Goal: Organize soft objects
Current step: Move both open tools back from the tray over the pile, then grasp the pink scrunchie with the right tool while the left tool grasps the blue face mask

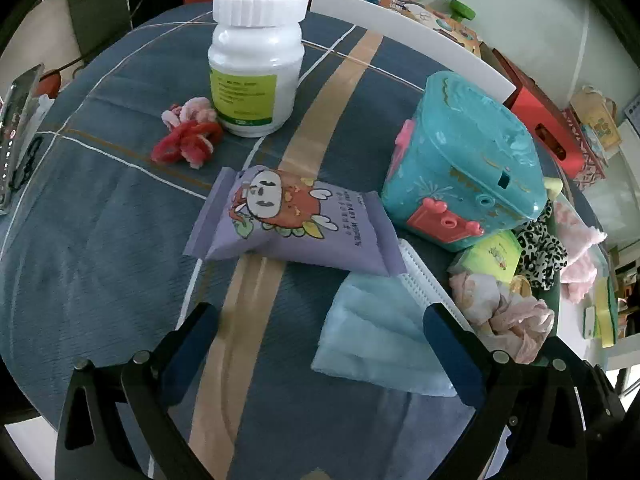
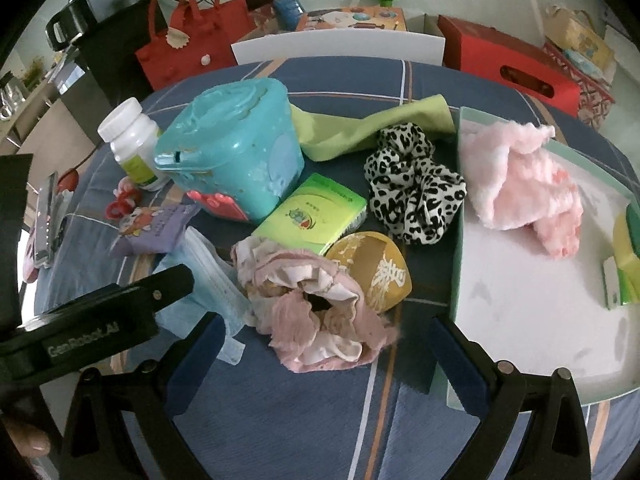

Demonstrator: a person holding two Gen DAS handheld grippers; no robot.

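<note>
1. The right gripper has its jaws wide apart and holds nothing. The pale pink scrunchie lies just ahead of them, almost on the middle line between the two fingers, flat on the blue plaid tablecloth.
2. The left gripper is also spread wide and empty. The blue face mask lies between its fingers, closer to the right finger, with its long axis running from near-right to far-left.
3. I judge the right gripper is nearer to the scrunchie, and the white tray is just to its right, so a short carry seems enough.
4. In the tray a fluffy pink cloth already rests.
5. Farther on lie the leopard scrunchie and a green cloth, both outside the tray.
6. Writing: "GenRobot.AI" on the left gripper body; "BABY WIPES" seems printed on the purple wipes pack; the label of the white bottle is too small to read.
</note>
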